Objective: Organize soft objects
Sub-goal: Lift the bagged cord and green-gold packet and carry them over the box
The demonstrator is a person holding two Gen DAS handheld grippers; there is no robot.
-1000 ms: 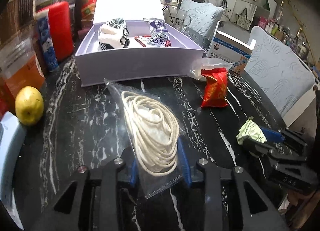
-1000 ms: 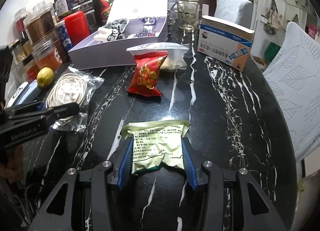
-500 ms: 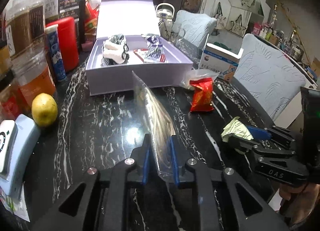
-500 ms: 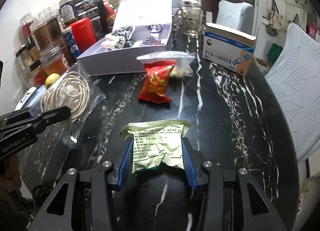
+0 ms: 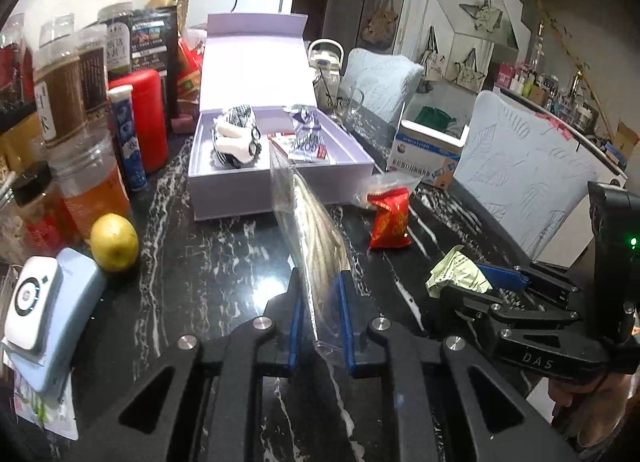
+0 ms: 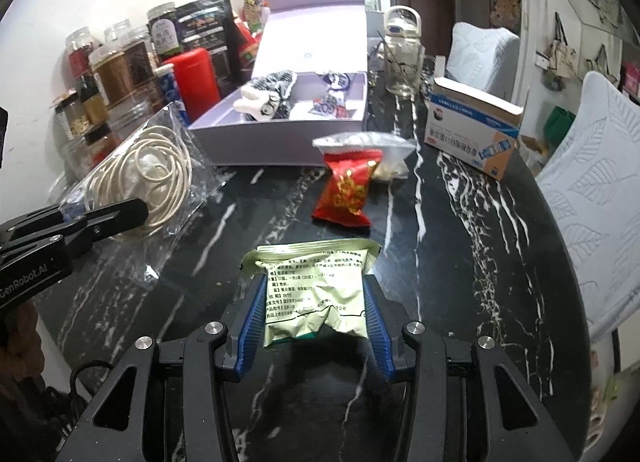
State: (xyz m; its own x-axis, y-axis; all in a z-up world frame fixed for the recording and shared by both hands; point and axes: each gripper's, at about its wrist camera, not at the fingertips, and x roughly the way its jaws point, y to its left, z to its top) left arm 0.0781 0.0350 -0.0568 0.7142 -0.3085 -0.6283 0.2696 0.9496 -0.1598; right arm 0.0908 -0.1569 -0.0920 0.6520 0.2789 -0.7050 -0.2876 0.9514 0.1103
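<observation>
The left hand-held gripper (image 5: 320, 318) is clamped tight on a clear bag of coiled cord (image 5: 308, 229), pinching it edge-on by its lower part, clear of the worktop (image 5: 224, 254) in front of the open lilac box (image 5: 280, 177). The right hand-held gripper (image 6: 316, 314) grips a pale green packet (image 6: 316, 294) across its width, further from the box than the bag and off to its right. A red packet (image 6: 348, 189) and a small clear bag (image 6: 384, 153) lie on the worktop just in front of the box, which already holds a rolled cloth (image 5: 238, 135) and a foil pouch (image 5: 306, 139).

Likely risks: the bag's film is slick, so the heavy coil could sag and slip out. Swinging towards the box, the hanging bag might catch its front wall or knock the red packet. The green packet is crumpled in the squeeze and could pop loose
</observation>
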